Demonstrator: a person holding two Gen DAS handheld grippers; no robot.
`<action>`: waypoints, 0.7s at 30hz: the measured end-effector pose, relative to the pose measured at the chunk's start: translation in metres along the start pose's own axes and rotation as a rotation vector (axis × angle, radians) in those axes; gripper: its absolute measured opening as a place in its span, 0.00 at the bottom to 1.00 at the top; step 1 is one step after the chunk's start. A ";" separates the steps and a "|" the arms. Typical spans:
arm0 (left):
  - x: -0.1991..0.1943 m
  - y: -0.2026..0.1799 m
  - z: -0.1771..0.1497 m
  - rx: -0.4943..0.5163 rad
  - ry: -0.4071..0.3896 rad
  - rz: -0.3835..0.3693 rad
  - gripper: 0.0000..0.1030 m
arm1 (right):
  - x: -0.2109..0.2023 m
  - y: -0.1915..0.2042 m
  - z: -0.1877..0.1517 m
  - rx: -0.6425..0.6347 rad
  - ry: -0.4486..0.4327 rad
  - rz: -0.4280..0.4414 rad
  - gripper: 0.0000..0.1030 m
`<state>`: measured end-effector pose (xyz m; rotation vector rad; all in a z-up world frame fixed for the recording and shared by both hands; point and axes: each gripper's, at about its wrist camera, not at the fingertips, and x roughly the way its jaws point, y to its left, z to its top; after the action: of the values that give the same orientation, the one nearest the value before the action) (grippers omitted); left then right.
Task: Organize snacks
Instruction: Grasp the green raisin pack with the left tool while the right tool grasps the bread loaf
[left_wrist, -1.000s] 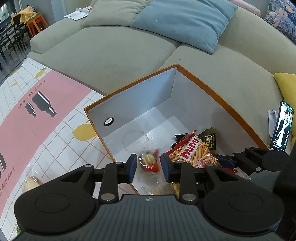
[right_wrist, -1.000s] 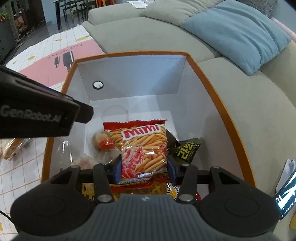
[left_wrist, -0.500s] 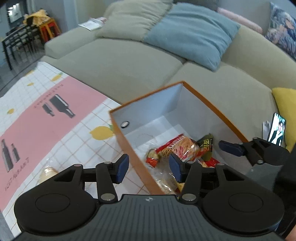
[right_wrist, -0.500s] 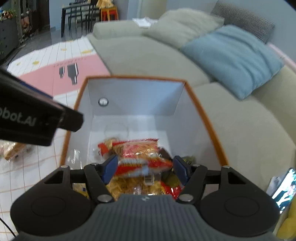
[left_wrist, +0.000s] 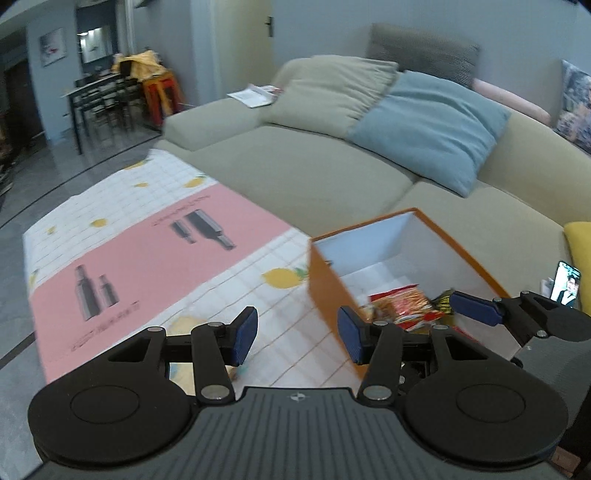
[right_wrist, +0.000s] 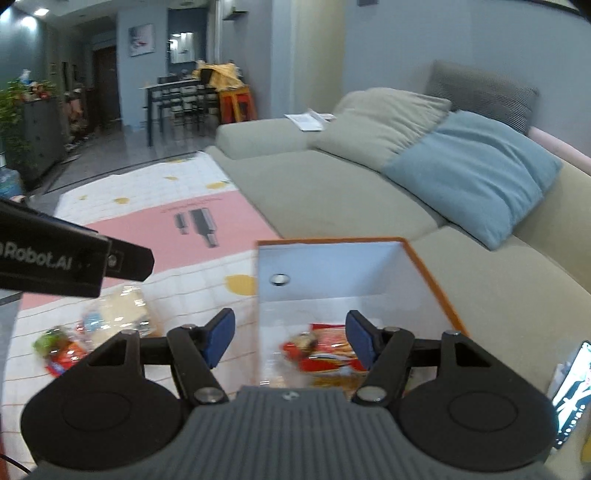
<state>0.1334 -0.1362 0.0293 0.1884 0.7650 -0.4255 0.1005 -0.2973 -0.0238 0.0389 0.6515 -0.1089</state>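
Note:
An orange box (left_wrist: 476, 254) with a white inside stands on the table's right end, against the sofa. A red snack bag (left_wrist: 402, 301) and other packets lie in it. My left gripper (left_wrist: 297, 334) hangs open above the tablecloth, just left of the box's near corner, with nothing between its blue pads. My right gripper (right_wrist: 290, 338) is open too, above the box's (right_wrist: 432, 273) near left wall, and the red bag (right_wrist: 332, 354) lies loose below it. On the cloth to the left lie a clear packet (right_wrist: 118, 310) and a red and green packet (right_wrist: 59, 350).
A pink and white tablecloth (left_wrist: 147, 258) covers the table. The beige sofa (left_wrist: 295, 173) with a blue cushion (left_wrist: 424, 129) runs behind it. A lit phone (right_wrist: 572, 387) stands to the right of the box. Dining chairs stand far back on the left.
Both grippers opened, rose and drew back out of the box. The red bag left the right gripper's pads and now lies in the box; the left one let go of a small packet.

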 end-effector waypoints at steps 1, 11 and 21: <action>-0.004 0.006 -0.005 -0.011 -0.004 0.009 0.57 | -0.003 0.008 -0.002 -0.009 -0.008 0.017 0.63; -0.013 0.062 -0.053 -0.109 0.033 0.107 0.58 | -0.012 0.073 -0.030 -0.113 0.018 0.132 0.63; 0.003 0.119 -0.097 -0.184 0.137 0.142 0.65 | 0.013 0.117 -0.049 -0.170 0.128 0.222 0.63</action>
<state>0.1268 0.0005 -0.0404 0.0992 0.9147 -0.2068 0.0948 -0.1791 -0.0707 -0.0466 0.7780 0.1642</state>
